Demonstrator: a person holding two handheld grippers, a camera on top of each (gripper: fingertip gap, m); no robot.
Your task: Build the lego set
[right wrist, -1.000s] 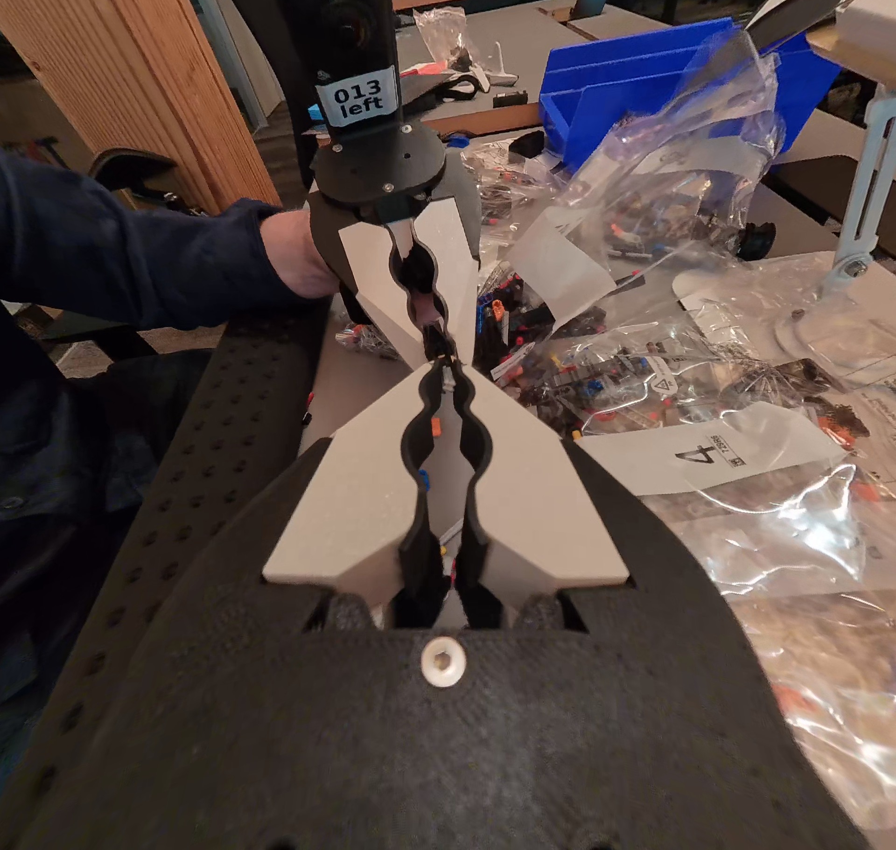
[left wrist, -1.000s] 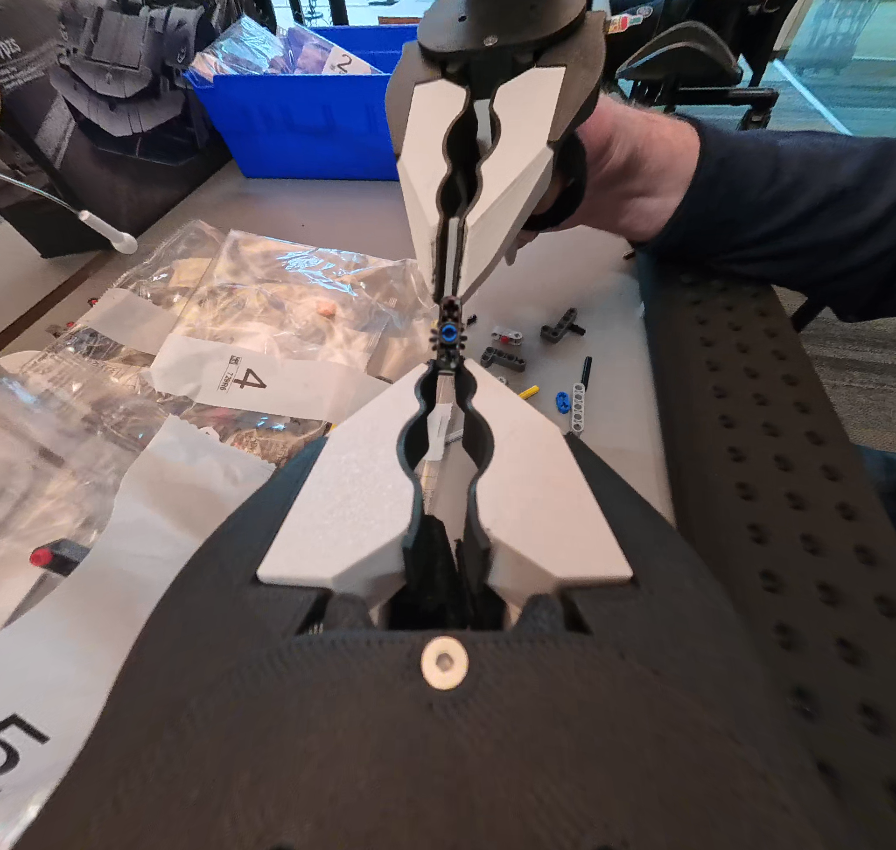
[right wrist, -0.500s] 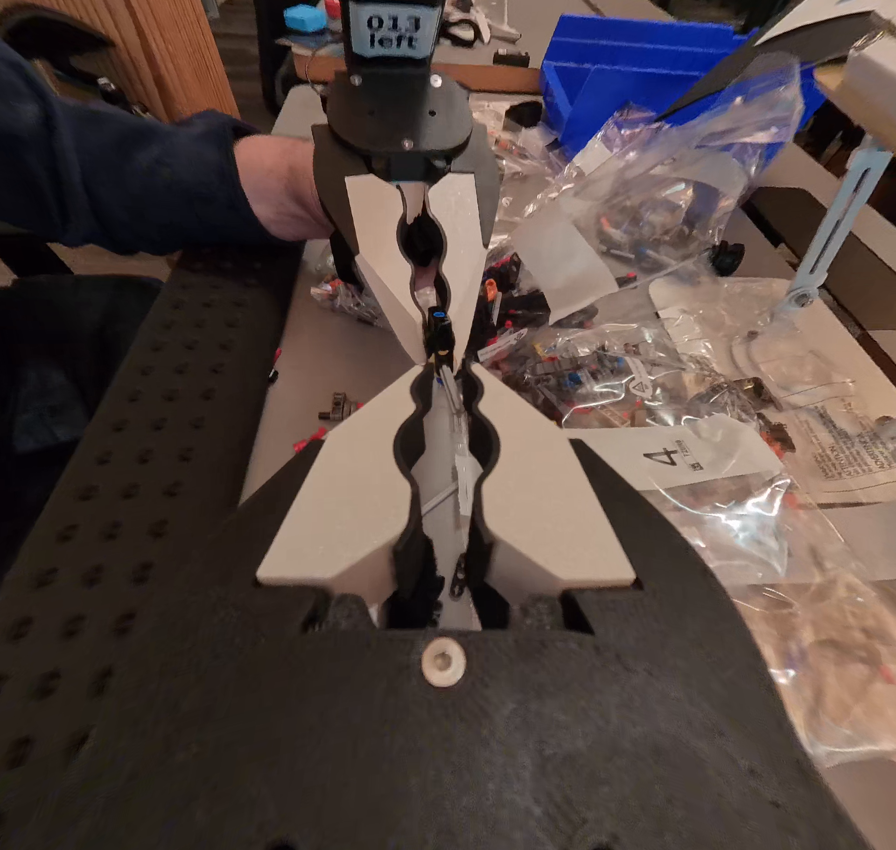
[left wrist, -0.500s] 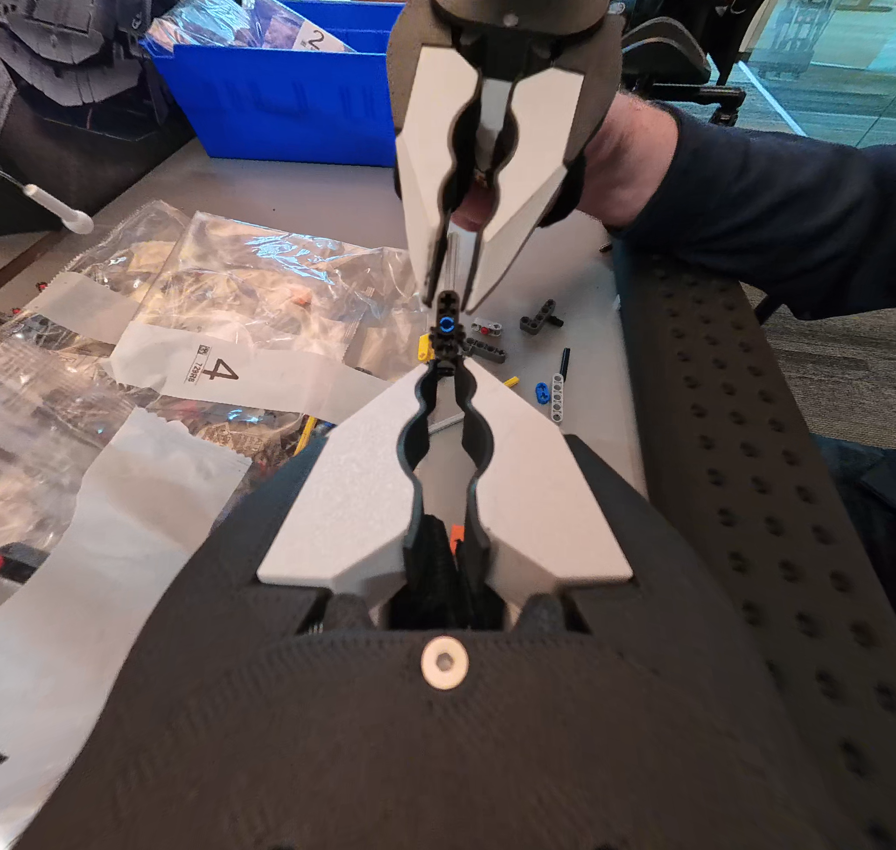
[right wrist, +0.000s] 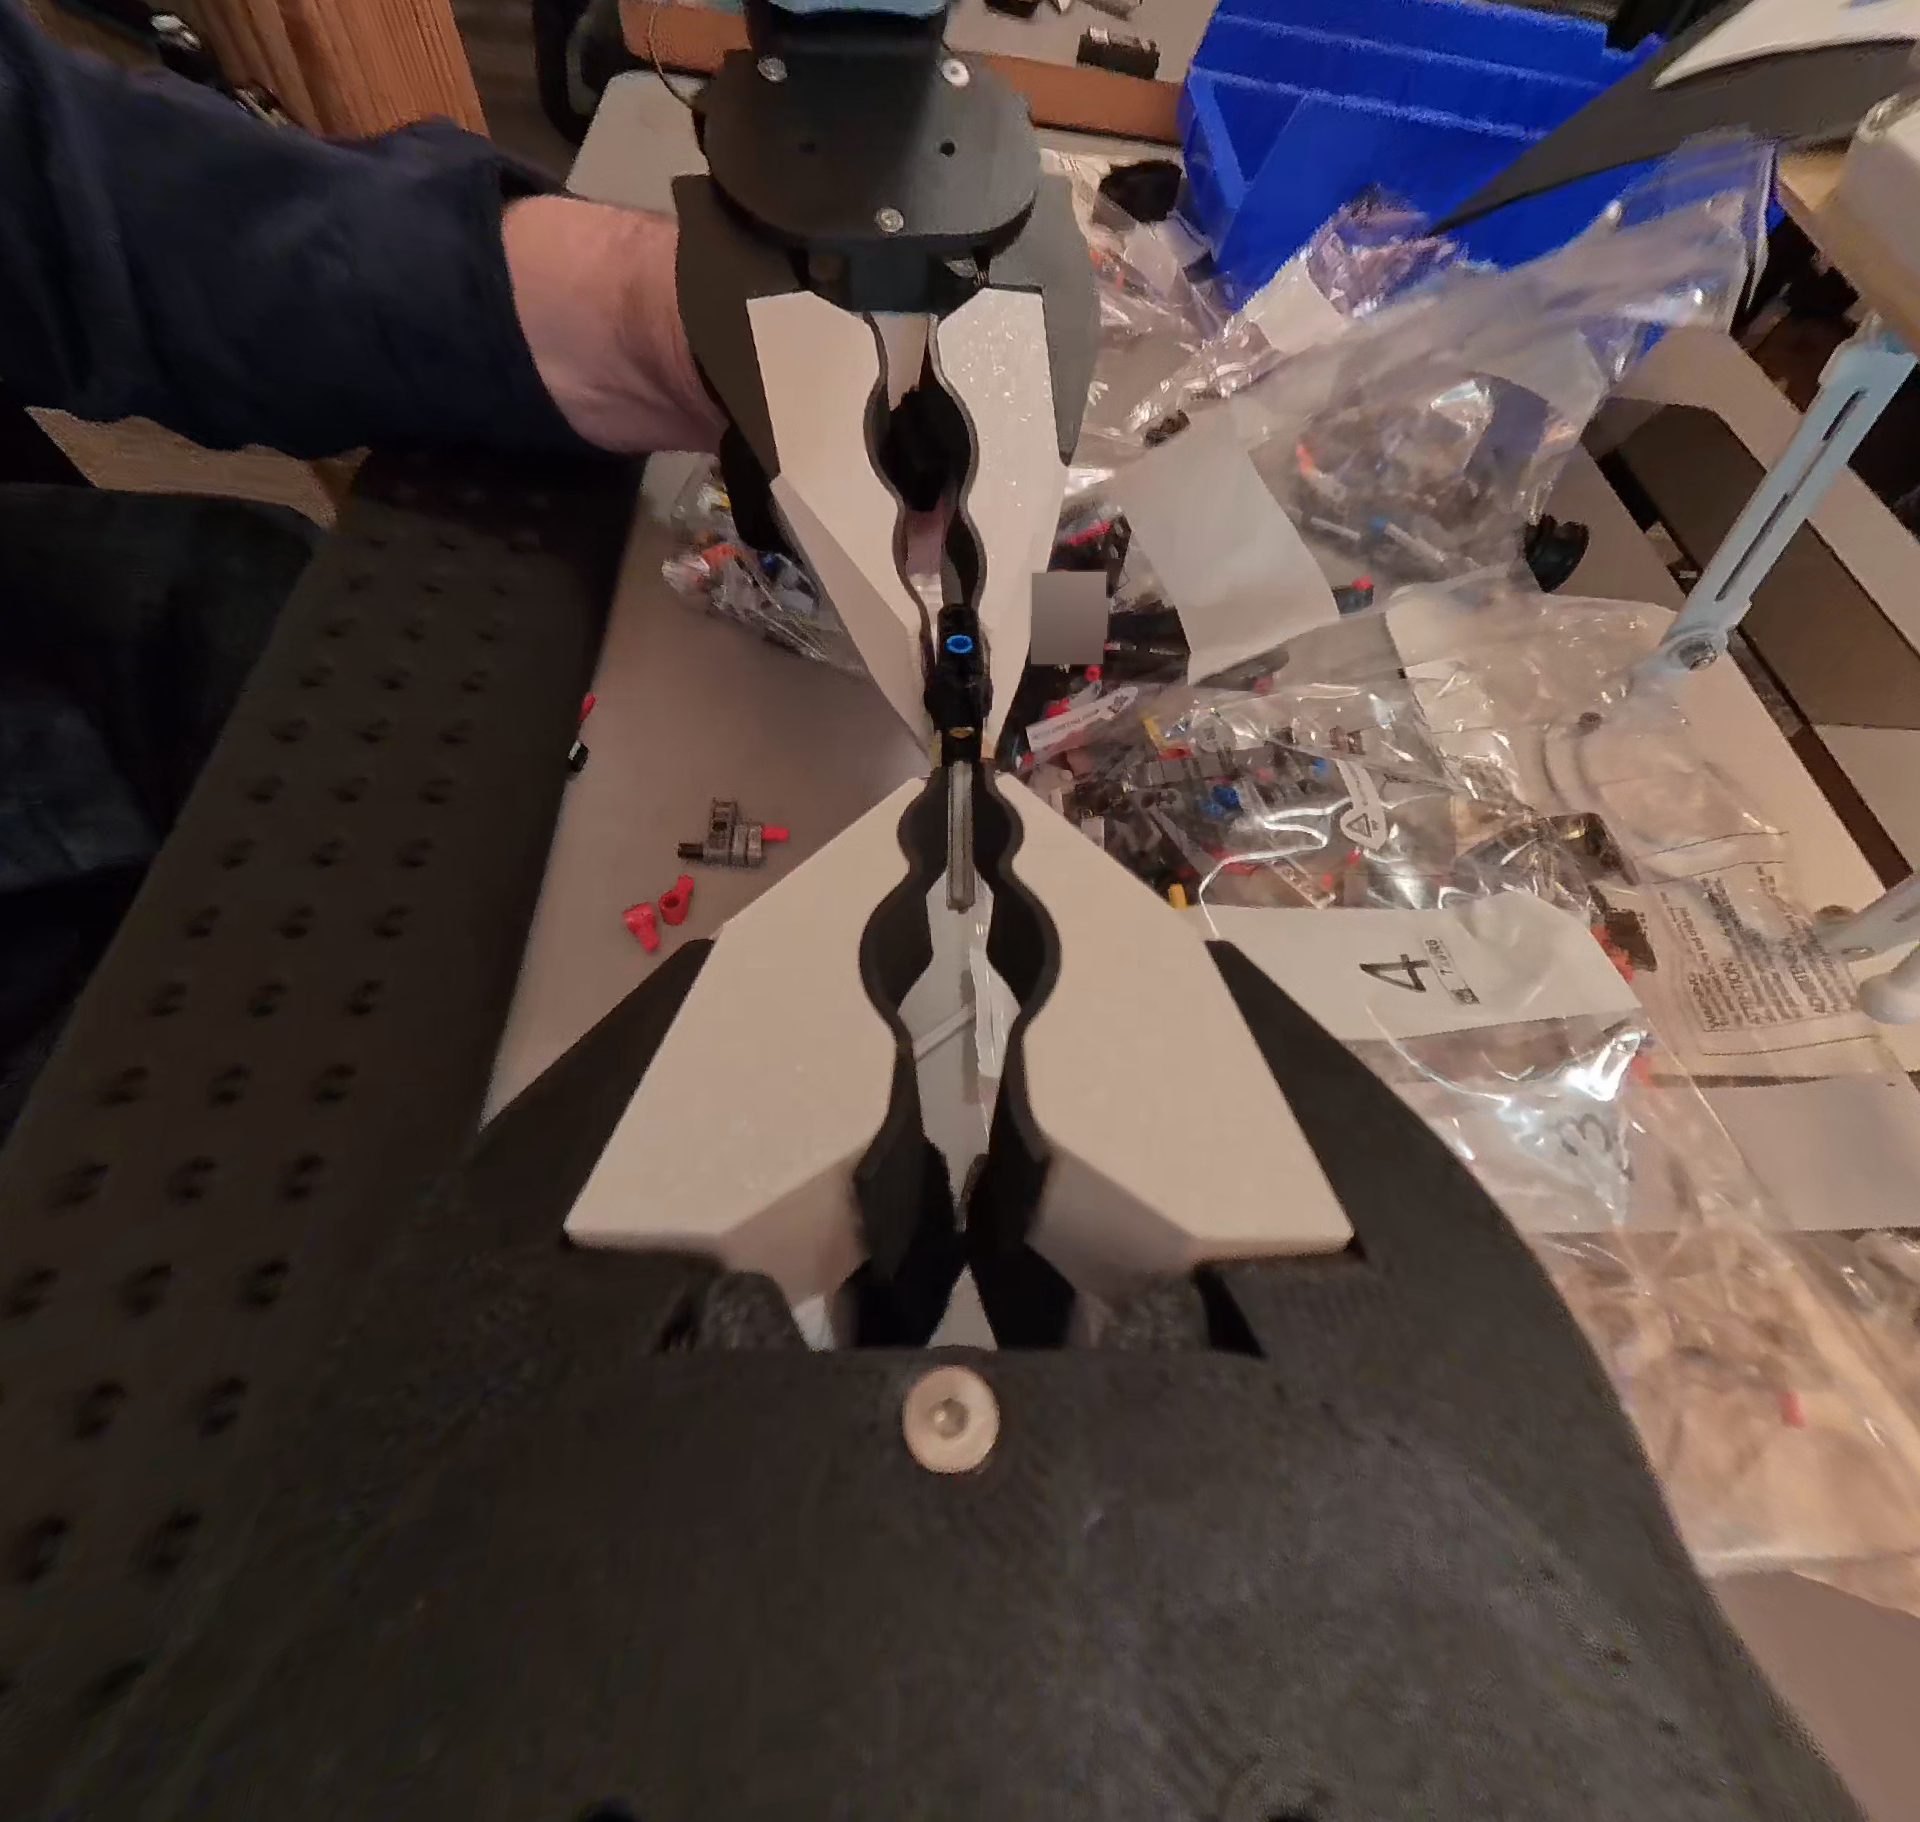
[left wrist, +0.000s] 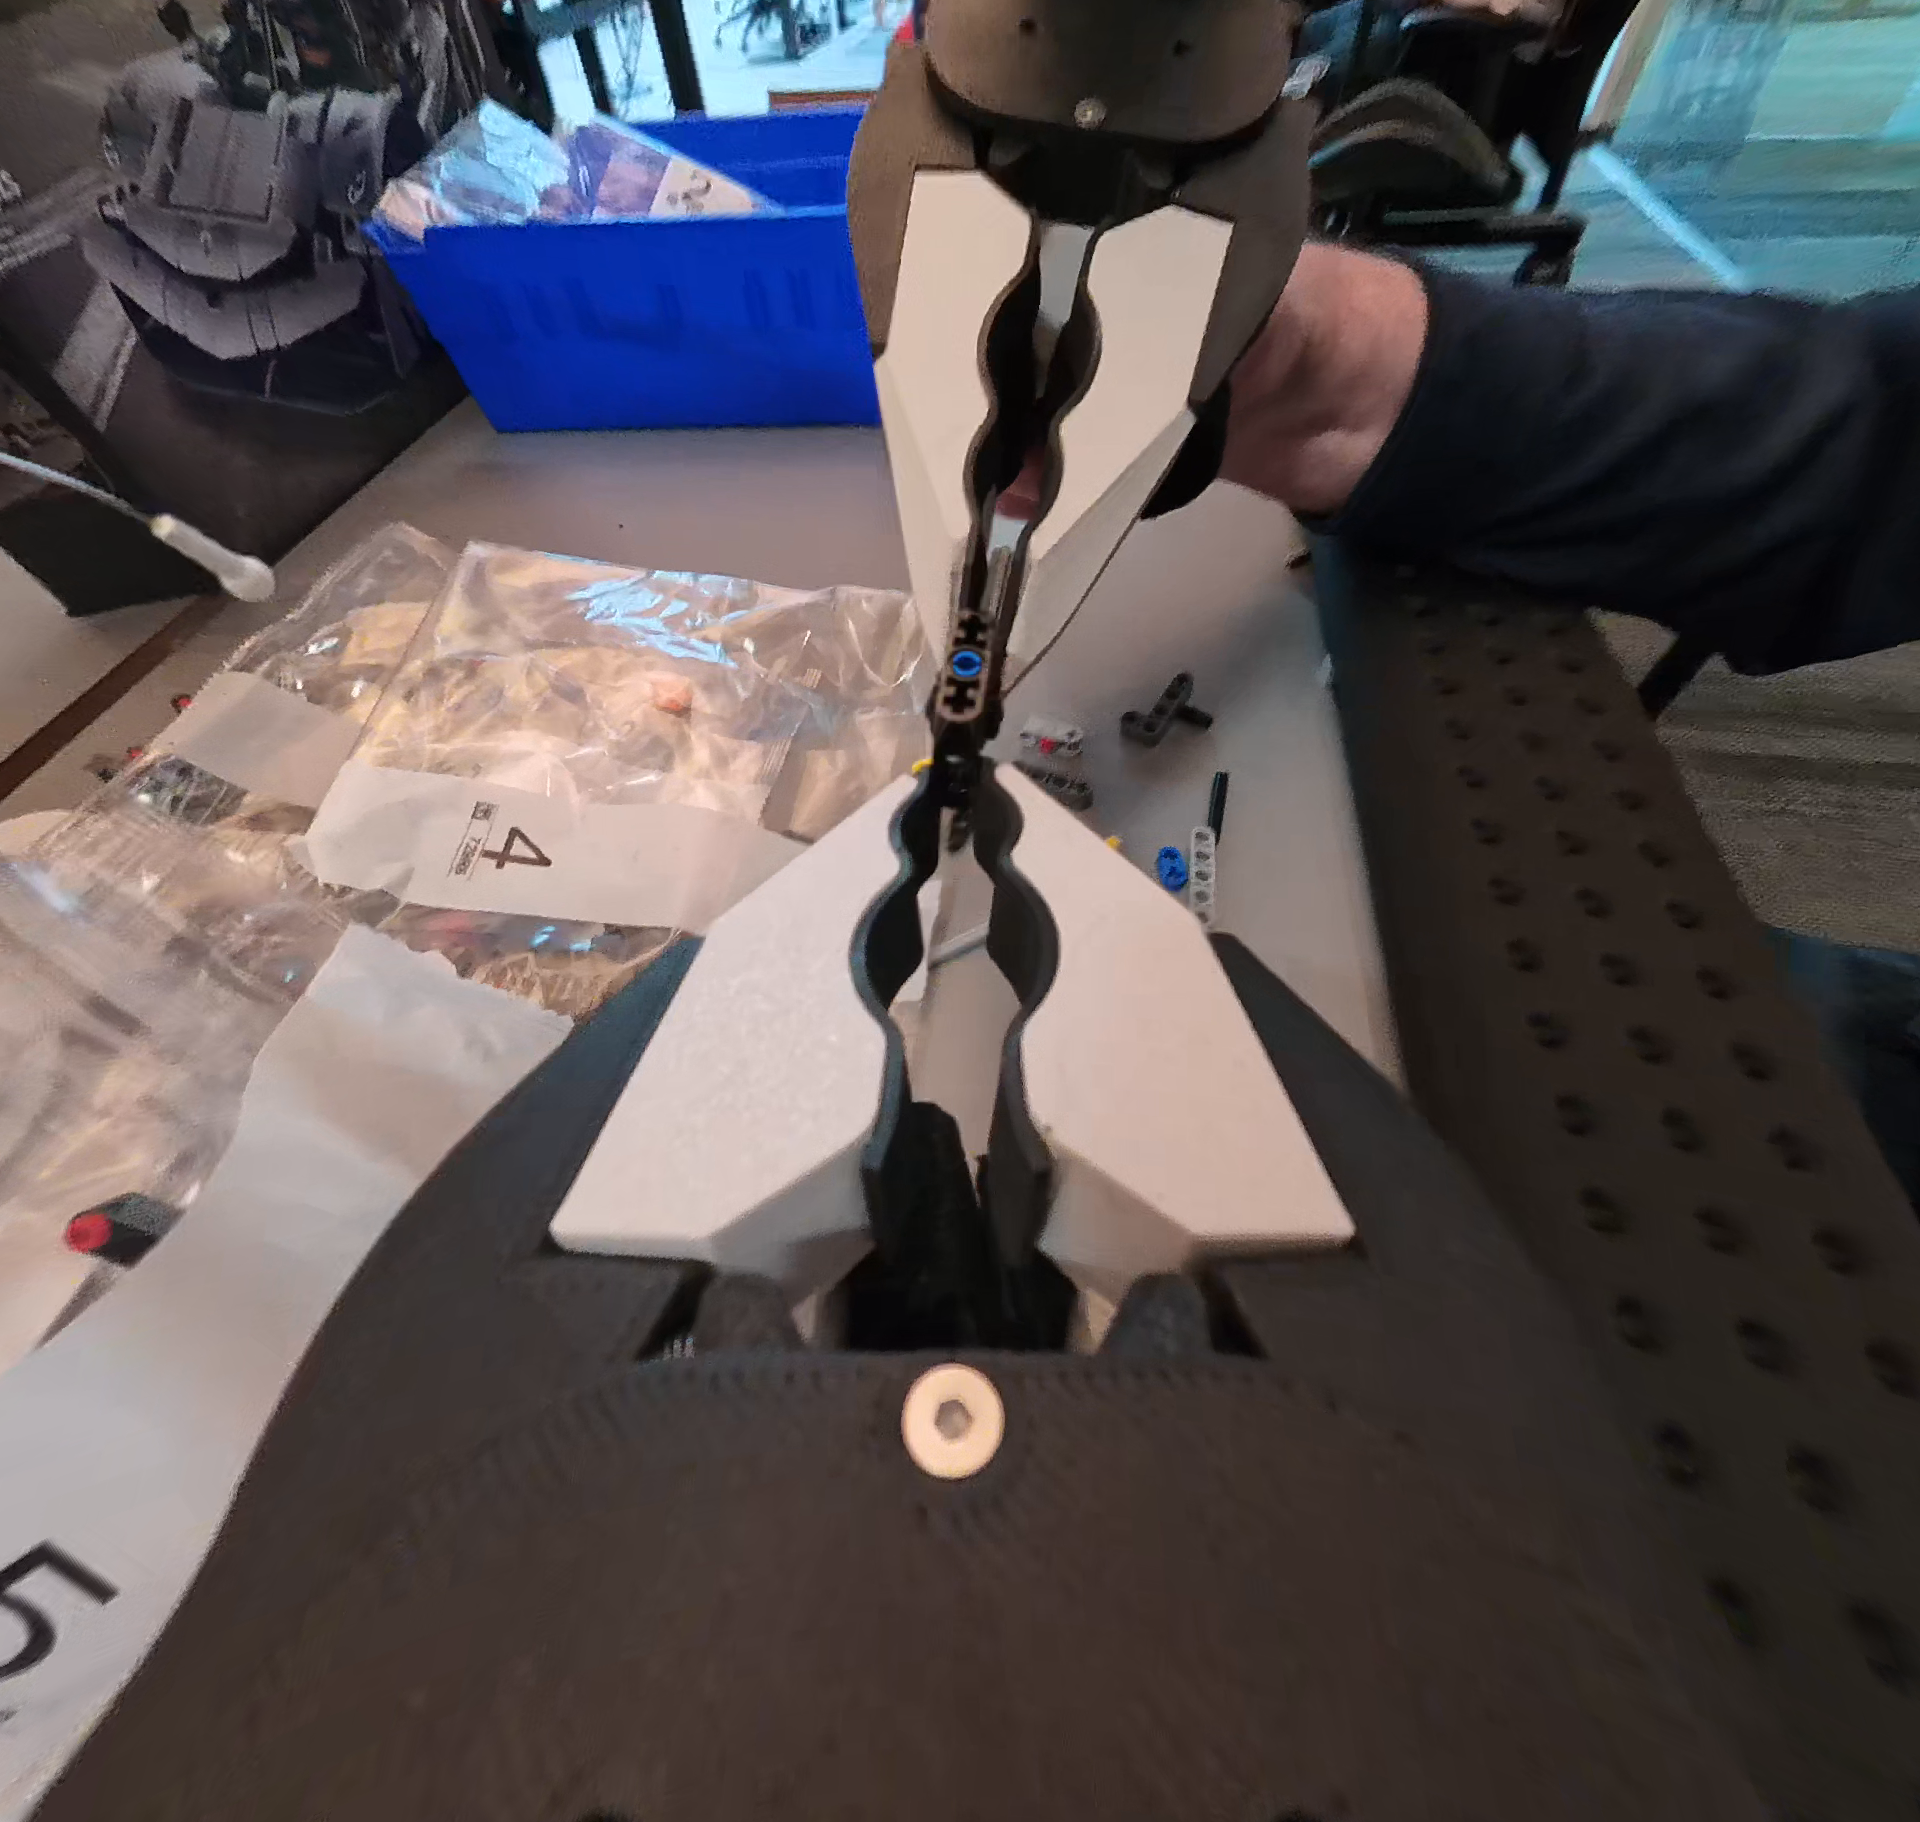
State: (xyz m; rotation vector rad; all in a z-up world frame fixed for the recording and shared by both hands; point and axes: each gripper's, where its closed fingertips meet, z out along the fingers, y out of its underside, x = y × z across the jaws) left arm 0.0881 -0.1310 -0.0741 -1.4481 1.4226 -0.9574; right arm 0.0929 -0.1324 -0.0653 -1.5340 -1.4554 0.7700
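**A:** What are your grippers doing?

**B:** My left gripper is pinched on the lower end of a small black lego assembly. My right gripper faces it tip to tip, clamped on a thin dark axle that runs back between its fingers. In the left wrist view the right gripper's tips now close around the top of the assembly.

**A:** What has changed from a moment ago?

**B:** Half a second back, the right gripper's tips stood slightly apart just above the piece. Now they have narrowed and come down over its upper end. The two grippers have drawn closer, and both have stayed above the table.

**A:** How does the piece look?

**B:** It is a short black beam standing upright in the air between the two sets of tips. It has a blue pin in a middle hole and cross-shaped holes above and below. A speck of yellow shows near its base.

**A:** And around you?

**B:** To my left lie clear numbered bags of parts and a blue bin farther back. Loose pieces lie on the table to the right, among them a grey angled beam and a white beam. In the right wrist view a grey connector and small red pins lie beside a black perforated board.
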